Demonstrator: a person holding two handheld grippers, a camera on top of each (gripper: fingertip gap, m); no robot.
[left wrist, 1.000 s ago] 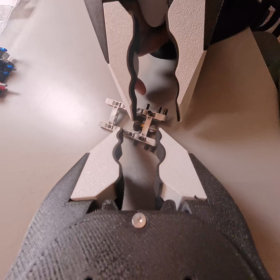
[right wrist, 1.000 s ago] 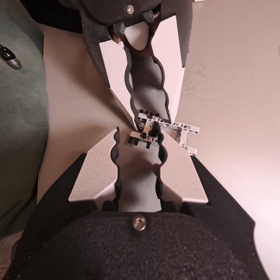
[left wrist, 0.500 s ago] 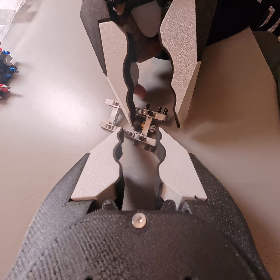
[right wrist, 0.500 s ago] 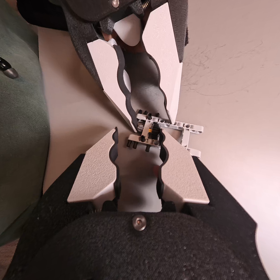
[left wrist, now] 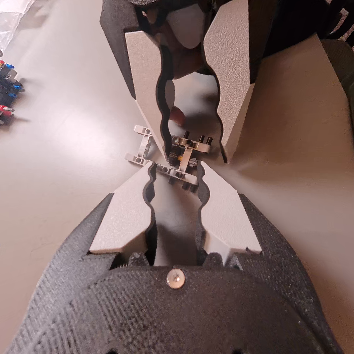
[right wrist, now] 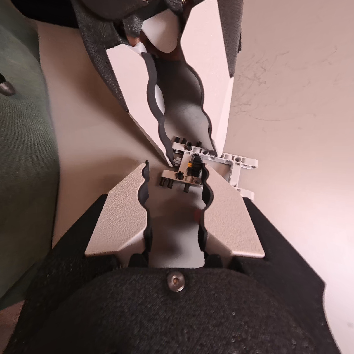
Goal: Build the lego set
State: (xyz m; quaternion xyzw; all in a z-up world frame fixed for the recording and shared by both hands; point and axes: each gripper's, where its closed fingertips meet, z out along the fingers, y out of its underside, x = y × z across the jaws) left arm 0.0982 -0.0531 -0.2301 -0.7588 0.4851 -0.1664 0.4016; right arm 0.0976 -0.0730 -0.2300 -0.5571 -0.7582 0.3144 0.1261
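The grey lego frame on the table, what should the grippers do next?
Probably close the left gripper on the grey lego frame to steady it: the frame's near bar lies between its open fingertips, while the right gripper has one fingertip at the black gear.

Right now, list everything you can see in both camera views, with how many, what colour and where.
Lego frame assembly: one, light grey beams with black pins, a black gear and a yellow bit, on the table between the two claws.
Loose lego parts: a small pile, black, blue and red, count unclear, at the left edge of the left wrist view.
Clear plastic sheet: one, top left corner of the left wrist view.
Table: one, beige, under everything.
Dark green fabric: one patch, left side of the right wrist view.
Left claw: grey fingers with black pads, open around the near beam.
Right claw: same colours, open, one fingertip at the gear.
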